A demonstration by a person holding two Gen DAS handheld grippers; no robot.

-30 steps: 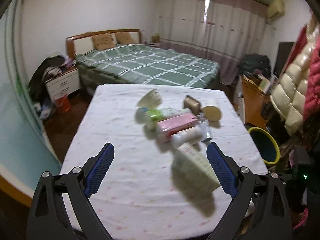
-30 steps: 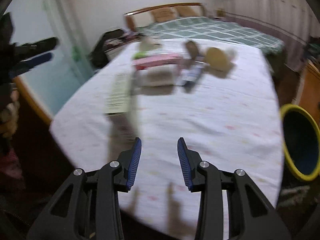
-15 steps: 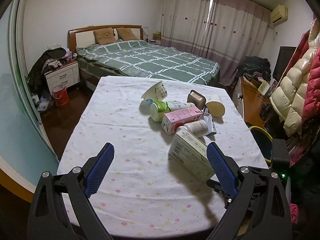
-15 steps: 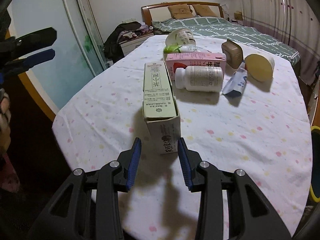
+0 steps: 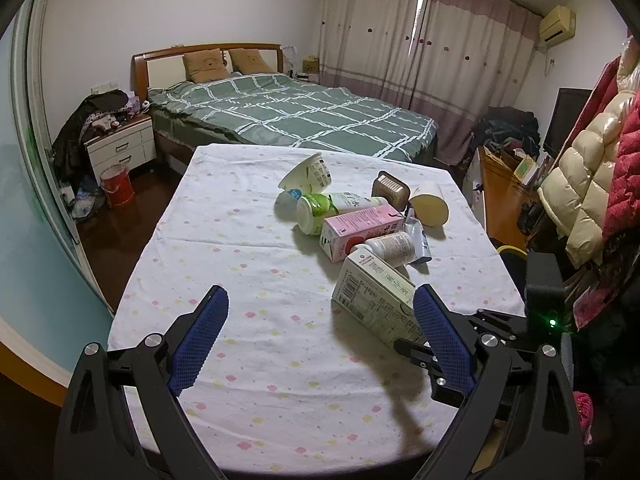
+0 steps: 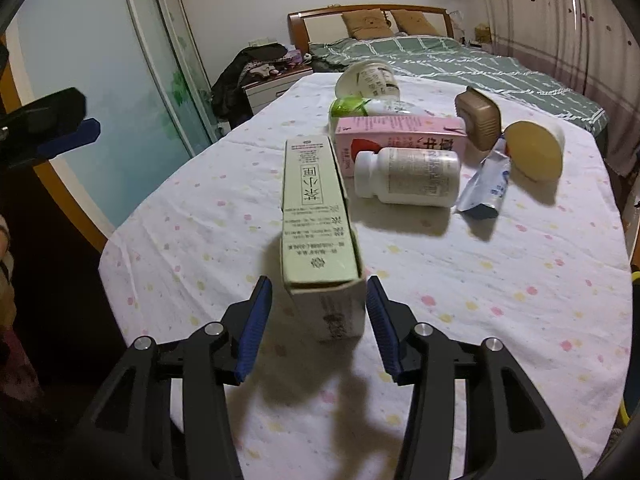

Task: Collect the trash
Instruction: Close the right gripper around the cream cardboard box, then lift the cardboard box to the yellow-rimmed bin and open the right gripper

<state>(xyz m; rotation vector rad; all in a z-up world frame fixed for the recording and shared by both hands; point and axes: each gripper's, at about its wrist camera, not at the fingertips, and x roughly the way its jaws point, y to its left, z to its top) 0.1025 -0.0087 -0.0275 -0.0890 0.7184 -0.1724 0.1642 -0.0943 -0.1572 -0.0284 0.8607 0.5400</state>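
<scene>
Trash lies in a heap on the white dotted tablecloth (image 6: 500, 280). Nearest is a long pale green box (image 6: 320, 216), also in the left wrist view (image 5: 376, 300). Behind it lie a white pill bottle (image 6: 412, 176), a pink carton (image 6: 400, 132), a green-and-white bottle (image 6: 360, 108), a paper cup (image 6: 368, 78), a brown tub (image 6: 478, 122), a blue tube (image 6: 486, 184) and a tan-lidded cup (image 6: 536, 150). My right gripper (image 6: 320, 292) straddles the box's near end; its jaws are opening and its pads stand clear of the box. My left gripper (image 5: 320, 294) hangs open wide with nothing inside.
A yellow-rimmed bin (image 5: 510, 250) stands on the floor off the table's right side. A green-quilted bed (image 5: 300, 120) lies beyond the table, a red bucket (image 5: 116, 186) and nightstand at left, hanging coats (image 5: 592, 184) at right.
My right gripper came forward and a little down until the green box's near end lay between its fingers, and its jaws widened. The left gripper stayed put.
</scene>
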